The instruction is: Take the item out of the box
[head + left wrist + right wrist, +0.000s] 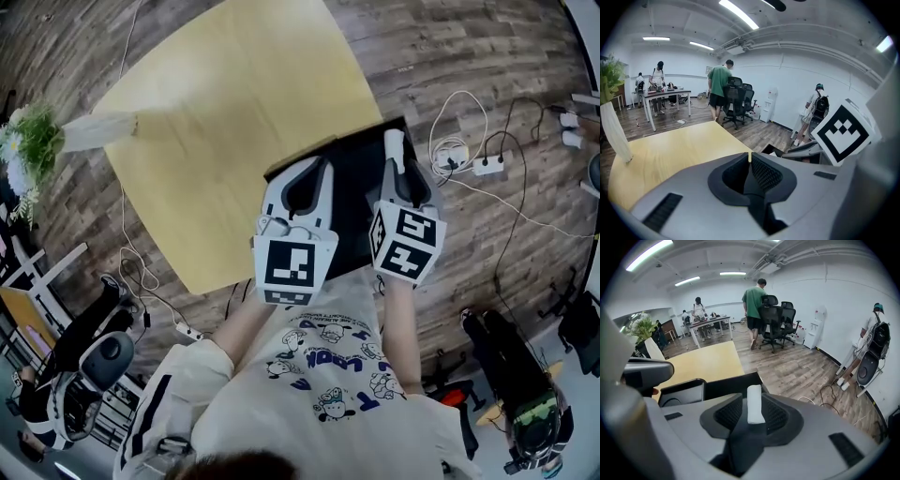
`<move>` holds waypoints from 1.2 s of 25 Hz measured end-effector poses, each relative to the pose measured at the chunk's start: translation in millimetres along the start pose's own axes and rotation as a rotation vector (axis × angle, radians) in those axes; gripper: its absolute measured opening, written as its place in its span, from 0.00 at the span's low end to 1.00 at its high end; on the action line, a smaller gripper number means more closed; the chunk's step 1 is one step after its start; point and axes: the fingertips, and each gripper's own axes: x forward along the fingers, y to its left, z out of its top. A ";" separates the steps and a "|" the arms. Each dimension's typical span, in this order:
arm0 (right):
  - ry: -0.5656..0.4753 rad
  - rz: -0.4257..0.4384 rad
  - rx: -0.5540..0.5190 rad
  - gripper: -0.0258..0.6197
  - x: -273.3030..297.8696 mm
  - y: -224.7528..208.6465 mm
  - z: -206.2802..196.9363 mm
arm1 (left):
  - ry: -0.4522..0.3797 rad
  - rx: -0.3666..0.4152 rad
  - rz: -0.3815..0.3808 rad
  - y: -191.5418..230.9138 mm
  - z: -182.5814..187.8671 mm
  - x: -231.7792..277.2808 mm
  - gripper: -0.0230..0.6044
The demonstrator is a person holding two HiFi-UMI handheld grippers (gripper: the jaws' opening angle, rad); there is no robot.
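A black open box point(361, 159) sits at the near right corner of the yellow table point(216, 122). A white, roll-shaped item point(755, 404) stands up from the box between the fingers of my right gripper point(754, 401). The jaws stand wide, with a thin dark gap beside the item, so I read them as open. In the head view the item point(395, 148) pokes out past my right gripper point(403, 178). My left gripper point(314, 173) hovers over the box's left part. Its pads point(761, 171) meet at the tip with nothing between them.
A white vase with green flowers point(89, 131) lies toward the table's far left edge. On the wooden floor to the right are a power strip point(487, 165) and white cables. People, a desk and black office chairs point(773, 322) stand in the room beyond.
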 end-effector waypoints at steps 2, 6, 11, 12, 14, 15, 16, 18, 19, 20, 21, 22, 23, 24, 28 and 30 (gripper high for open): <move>0.051 0.003 -0.013 0.26 5.2 3.6 -8.1 | 0.004 -0.007 0.001 2.3 -2.5 -1.2 0.09; 0.129 -0.009 -0.047 0.27 15.2 4.4 -20.3 | 0.017 -0.016 0.002 4.5 -7.3 1.2 0.09; 0.205 -0.029 -0.067 0.27 25.4 4.1 -29.2 | 0.027 -0.033 0.010 9.5 -10.4 4.1 0.09; 0.219 -0.032 -0.065 0.27 27.2 4.4 -30.8 | 0.028 -0.038 0.012 10.8 -11.1 4.0 0.09; 0.235 -0.049 -0.073 0.27 29.9 2.5 -32.5 | 0.029 -0.044 0.017 12.6 -12.1 3.2 0.09; 0.239 -0.059 -0.080 0.27 30.9 0.4 -32.9 | 0.029 -0.046 0.018 13.0 -12.4 3.0 0.09; 0.245 -0.067 -0.086 0.27 31.6 -1.9 -33.4 | 0.029 -0.047 0.020 13.2 -12.7 2.8 0.09; 0.264 -0.075 -0.092 0.27 32.7 -5.6 -36.0 | 0.030 -0.051 0.025 13.6 -13.8 2.5 0.09; 0.276 -0.073 -0.090 0.27 33.5 -6.3 -38.3 | 0.031 -0.053 0.028 14.0 -14.6 2.3 0.09; 0.286 -0.068 -0.083 0.27 34.2 -6.5 -40.8 | 0.033 -0.056 0.031 14.2 -15.5 2.0 0.08; 0.292 -0.064 -0.076 0.27 34.4 -6.7 -42.7 | 0.034 -0.058 0.034 14.2 -16.4 1.5 0.09; 0.293 -0.063 -0.075 0.27 33.9 -7.0 -43.8 | 0.034 -0.060 0.036 14.1 -17.1 0.9 0.09; 0.292 -0.065 -0.079 0.26 33.2 -7.2 -44.2 | 0.034 -0.061 0.039 14.2 -17.5 0.1 0.09; 0.290 -0.068 -0.087 0.26 32.6 -7.1 -44.2 | 0.034 -0.062 0.042 14.7 -17.7 -0.7 0.09; 0.284 -0.063 -0.097 0.26 33.1 -6.2 -42.8 | 0.029 -0.069 0.054 16.7 -16.1 -1.7 0.09; 0.282 -0.056 -0.095 0.26 33.6 -5.6 -43.3 | 0.024 -0.071 0.053 16.6 -16.2 -2.2 0.09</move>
